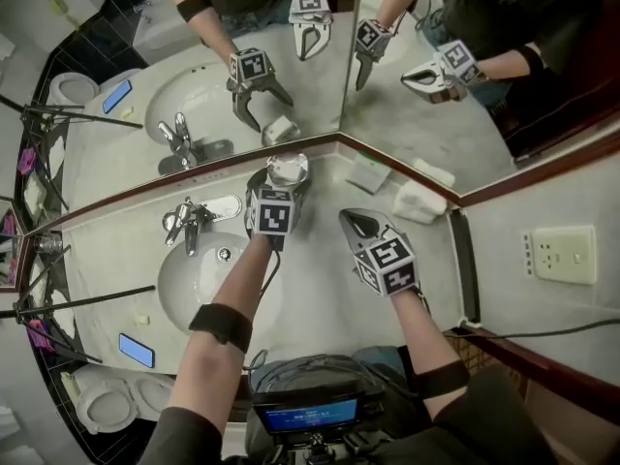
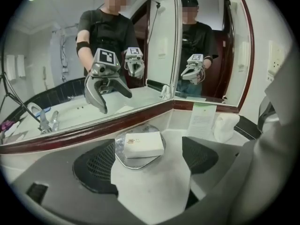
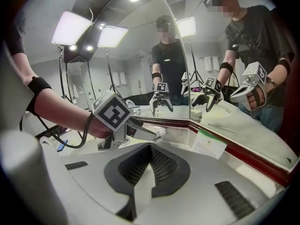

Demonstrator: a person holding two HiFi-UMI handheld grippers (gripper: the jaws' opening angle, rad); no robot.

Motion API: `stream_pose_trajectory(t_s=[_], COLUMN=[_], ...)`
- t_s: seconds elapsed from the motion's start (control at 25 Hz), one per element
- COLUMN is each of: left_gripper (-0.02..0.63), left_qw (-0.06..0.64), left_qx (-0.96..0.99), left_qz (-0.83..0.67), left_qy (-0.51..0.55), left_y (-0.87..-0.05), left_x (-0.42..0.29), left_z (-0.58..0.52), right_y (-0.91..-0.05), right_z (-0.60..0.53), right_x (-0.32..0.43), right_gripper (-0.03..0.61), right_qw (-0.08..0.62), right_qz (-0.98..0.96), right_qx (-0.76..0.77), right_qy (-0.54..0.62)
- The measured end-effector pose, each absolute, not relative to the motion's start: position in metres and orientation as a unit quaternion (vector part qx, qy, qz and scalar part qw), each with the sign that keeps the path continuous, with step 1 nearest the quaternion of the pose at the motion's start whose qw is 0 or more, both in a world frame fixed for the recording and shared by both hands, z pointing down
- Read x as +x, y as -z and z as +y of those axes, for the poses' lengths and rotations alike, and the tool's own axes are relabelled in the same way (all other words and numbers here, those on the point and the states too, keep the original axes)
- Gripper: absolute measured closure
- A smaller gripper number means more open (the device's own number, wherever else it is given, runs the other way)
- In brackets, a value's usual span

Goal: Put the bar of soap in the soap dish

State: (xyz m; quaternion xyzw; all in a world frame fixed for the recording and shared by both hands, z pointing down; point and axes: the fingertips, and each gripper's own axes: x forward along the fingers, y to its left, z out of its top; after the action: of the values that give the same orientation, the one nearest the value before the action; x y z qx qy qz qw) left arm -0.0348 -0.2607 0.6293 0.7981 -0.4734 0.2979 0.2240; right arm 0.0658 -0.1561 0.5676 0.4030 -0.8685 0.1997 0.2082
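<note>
The left claw (image 1: pixel 280 182) gapes wide and empty over the corner of the desk (image 1: pixel 320 294). It tilts downward, its jaws standing either side of the bar of soap (image 2: pixel 144 144) without touching it. The soap lies flat in the soap dish (image 2: pixel 123 159), just below the angle of the mirror (image 1: pixel 291 66). The left forearm (image 1: pixel 237 294) stretches forward past the edge of the basin (image 1: pixel 189 284). Just to its right, the right claw (image 1: pixel 356 223) hovers pressed shut on nothing, angled down toward the same corner, short of the dish.
</note>
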Motion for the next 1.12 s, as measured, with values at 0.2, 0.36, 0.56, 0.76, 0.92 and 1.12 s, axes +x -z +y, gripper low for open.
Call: stream_pose_trajectory(t_s=[0.2,0.36,0.56,0.76,0.92,1.12], left_gripper=[0.164,0.169,0.287,0.29,0.29,0.29], left_qw=[0.231,0.233,0.221,0.211,0.197,0.171], left_qx=[0.792,0.787,0.791,0.798,0.804,0.825], left_qz=[-0.47,-0.47,-0.465,-0.465,-0.466,-0.463], left_qy=[-0.313,-0.325,-0.33,-0.321,-0.313,-0.274], left_y=[-0.648,-0.66,-0.658,-0.651,-0.63,-0.592], left_x=[-0.034,-0.036,-0.035,-0.036,-0.042,-0.043], left_z=[-0.271,-0.274,-0.274,-0.271,-0.265,-0.24], right_y=[-0.577,-0.584,-0.588,-0.588,-0.584,-0.57], right_z=[-0.157,-0.154,-0.151,-0.148,-0.147,-0.142], right_x=[0.072,0.075,0.077,0.076,0.069,0.058], right_gripper=[0.56,0.56,0.56,0.56,0.56,0.56], right_qw=[0.21,0.213,0.214,0.216,0.215,0.206], right_qz=[-0.865,-0.862,-0.86,-0.861,-0.864,-0.871], right_qx=[0.404,0.406,0.406,0.404,0.398,0.39], right_qy=[-0.212,-0.218,-0.222,-0.222,-0.219,-0.215])
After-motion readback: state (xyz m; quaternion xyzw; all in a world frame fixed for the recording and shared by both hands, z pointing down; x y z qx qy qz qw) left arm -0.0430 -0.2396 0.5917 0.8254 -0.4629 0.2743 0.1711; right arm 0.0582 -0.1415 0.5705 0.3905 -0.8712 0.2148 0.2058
